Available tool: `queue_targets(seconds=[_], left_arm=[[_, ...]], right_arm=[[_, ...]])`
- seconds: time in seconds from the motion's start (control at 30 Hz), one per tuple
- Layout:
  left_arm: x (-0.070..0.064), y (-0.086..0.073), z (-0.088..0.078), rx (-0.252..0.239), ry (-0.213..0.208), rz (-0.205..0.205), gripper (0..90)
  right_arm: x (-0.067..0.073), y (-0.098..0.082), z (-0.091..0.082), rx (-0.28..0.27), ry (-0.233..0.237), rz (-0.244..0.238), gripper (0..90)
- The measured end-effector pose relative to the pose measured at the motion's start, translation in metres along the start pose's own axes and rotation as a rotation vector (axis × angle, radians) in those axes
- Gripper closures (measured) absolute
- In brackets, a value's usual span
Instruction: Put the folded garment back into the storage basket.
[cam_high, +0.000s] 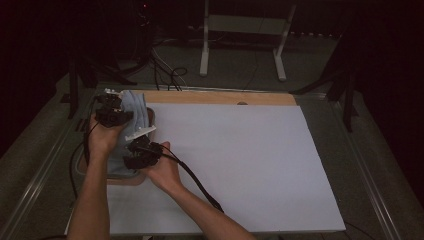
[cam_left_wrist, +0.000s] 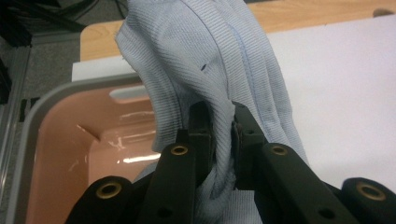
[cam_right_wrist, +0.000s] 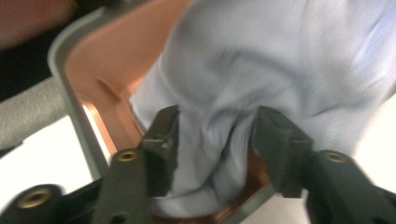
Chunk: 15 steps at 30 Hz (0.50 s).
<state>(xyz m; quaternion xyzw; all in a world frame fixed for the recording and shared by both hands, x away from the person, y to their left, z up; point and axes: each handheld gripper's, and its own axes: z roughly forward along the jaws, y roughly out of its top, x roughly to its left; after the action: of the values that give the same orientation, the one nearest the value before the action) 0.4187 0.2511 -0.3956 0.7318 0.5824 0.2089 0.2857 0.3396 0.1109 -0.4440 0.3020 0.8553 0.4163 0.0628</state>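
Note:
A light blue ribbed cloth (cam_high: 136, 107) (cam_left_wrist: 210, 51) (cam_right_wrist: 280, 60) is lifted above a pink bin with a grey rim (cam_high: 127, 176) (cam_left_wrist: 60, 154) (cam_right_wrist: 65, 70) at the table's left edge. My left gripper (cam_high: 120, 116) (cam_left_wrist: 219, 121) is shut on a fold of the cloth and holds it up over the bin. My right gripper (cam_high: 137, 147) (cam_right_wrist: 215, 126) is close below and to the right. Its jaws stand apart around a bunched lower part of the cloth without pinching it. The cloth's lower end hangs into the bin.
A large white sheet (cam_high: 240, 160) (cam_left_wrist: 345, 93) covers the table to the right of the bin. A bare wooden strip (cam_high: 220, 97) runs along the far edge. Beyond the table are white stand legs (cam_high: 205, 45) and cables on a dark floor.

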Motion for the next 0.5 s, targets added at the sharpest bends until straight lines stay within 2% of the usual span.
queue_targets(seconds=[0.1,0.17,0.23,0.37,0.43,0.5], left_arm=[[0.001,-0.003,0.003,0.005,0.000,-0.007,82.3],[0.001,-0.004,0.005,0.010,0.000,-0.010,82.1],[0.001,-0.006,0.008,0.016,0.004,-0.010,81.9],[-0.002,-0.009,0.014,0.019,0.008,-0.012,80.9],[-0.003,-0.009,0.016,0.016,0.015,-0.011,77.5],[-0.003,-0.010,0.018,0.014,0.011,-0.012,69.2]], right_arm=[[-0.003,0.004,-0.013,-0.049,-0.020,0.001,38.2],[-0.008,0.004,-0.021,-0.073,-0.014,0.011,36.0],[-0.012,0.002,-0.027,-0.090,-0.025,0.031,34.8],[-0.024,-0.004,-0.034,-0.097,-0.039,0.040,33.1],[-0.027,-0.006,-0.036,-0.106,-0.042,0.057,32.2],[-0.031,-0.008,-0.040,-0.110,-0.047,0.059,31.2]])
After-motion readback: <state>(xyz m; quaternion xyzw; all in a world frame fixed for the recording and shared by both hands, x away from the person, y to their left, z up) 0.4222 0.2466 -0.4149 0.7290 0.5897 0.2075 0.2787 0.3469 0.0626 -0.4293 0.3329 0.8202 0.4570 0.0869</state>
